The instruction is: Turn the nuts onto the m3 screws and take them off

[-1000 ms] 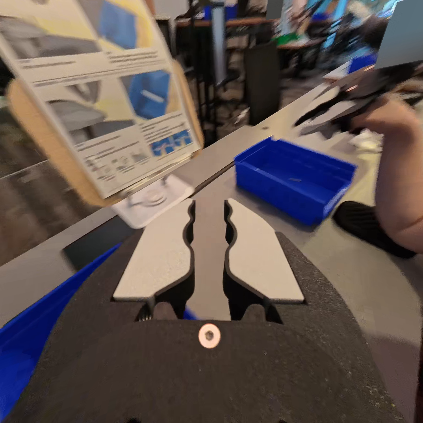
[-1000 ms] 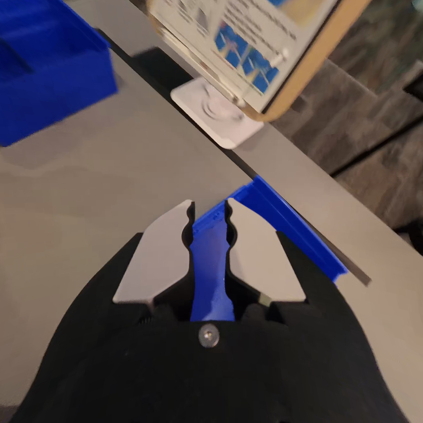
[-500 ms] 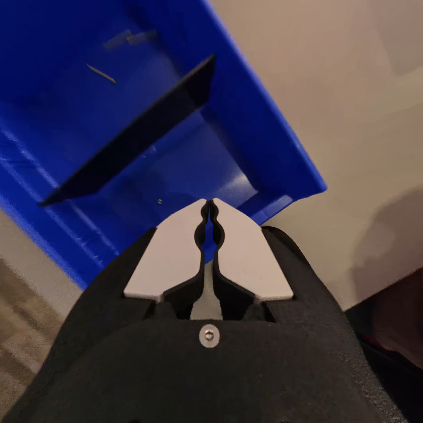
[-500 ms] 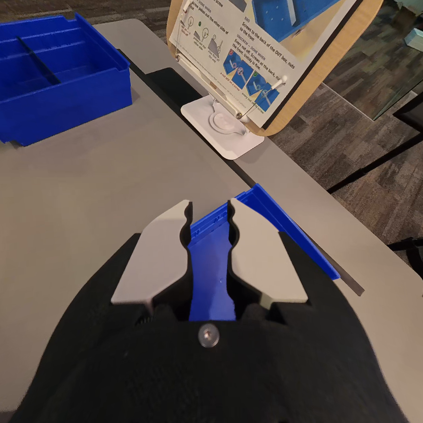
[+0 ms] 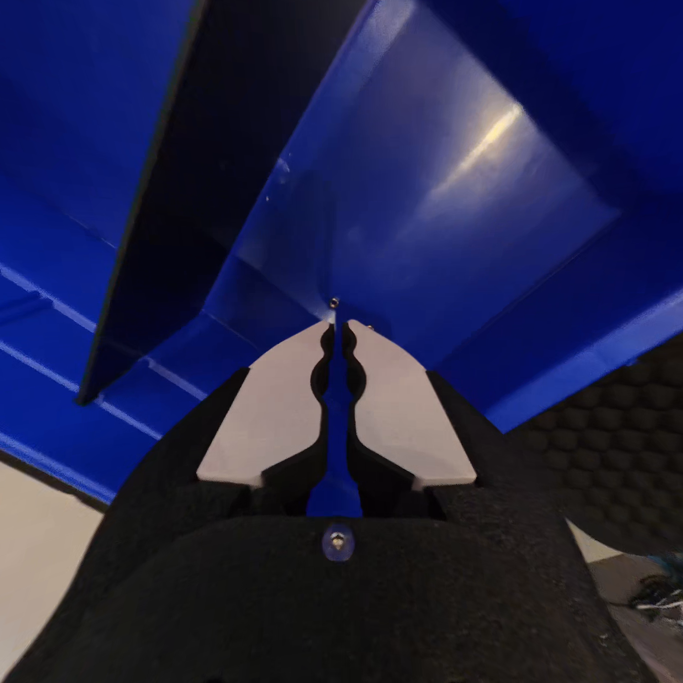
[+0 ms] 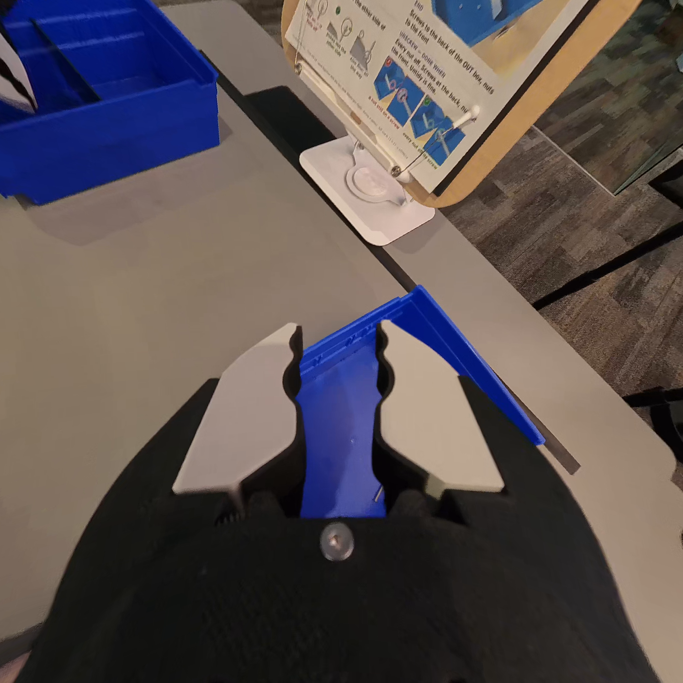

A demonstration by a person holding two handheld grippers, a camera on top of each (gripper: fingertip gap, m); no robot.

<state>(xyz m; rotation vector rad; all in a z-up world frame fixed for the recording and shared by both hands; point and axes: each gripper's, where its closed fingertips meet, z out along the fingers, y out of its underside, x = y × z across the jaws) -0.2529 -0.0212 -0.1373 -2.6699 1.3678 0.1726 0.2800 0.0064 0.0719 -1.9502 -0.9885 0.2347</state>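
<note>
The left tool (image 5: 336,323) reaches into a blue bin (image 5: 462,166), its tips a narrow slit apart and holding nothing, a tiny nut (image 5: 333,303) just beyond them near the bin's corner. The right tool (image 6: 338,329) hangs wide open and empty over a second blue bin (image 6: 462,354) at the table (image 6: 166,295) edge, where a thin screw (image 6: 377,493) lies.

I count two blue bins (image 6: 111,122) (image 6: 462,354), two small nuts (image 5: 334,303) (image 5: 370,326), one screw (image 6: 377,493), and one instruction board (image 6: 425,74) on its stand.
</note>
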